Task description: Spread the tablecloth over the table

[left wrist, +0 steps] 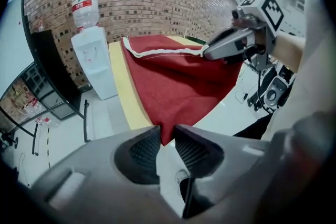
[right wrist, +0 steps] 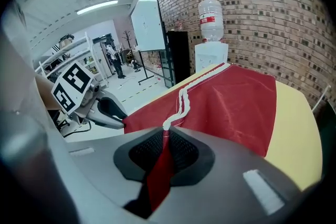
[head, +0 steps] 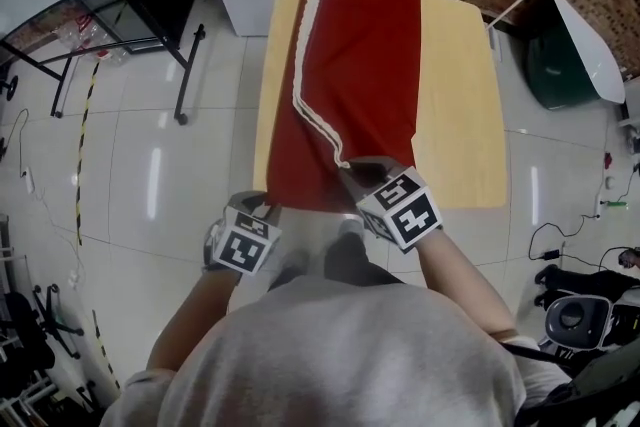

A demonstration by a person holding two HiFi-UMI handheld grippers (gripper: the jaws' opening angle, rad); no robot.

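The dark red fabric tablecloth with a white braided border (head: 365,65) lies folded in a strip along the yellow rectangular bench (head: 460,105), its near end hanging off; the right gripper (right wrist: 165,134) has its jaws clenched on the bordered edge; the left gripper (left wrist: 167,132) has its jaws grasping only a corner tip; I think this tip may slip out under pulling, since so little is held; the folded layers underneath are hidden.

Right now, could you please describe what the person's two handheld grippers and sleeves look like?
Both the left gripper and right gripper have smooth grey plastic bodies with dark cross-hatched pads set in rounded recesses. Each carries a white cube printed with black square markers. The person wears a light grey top.
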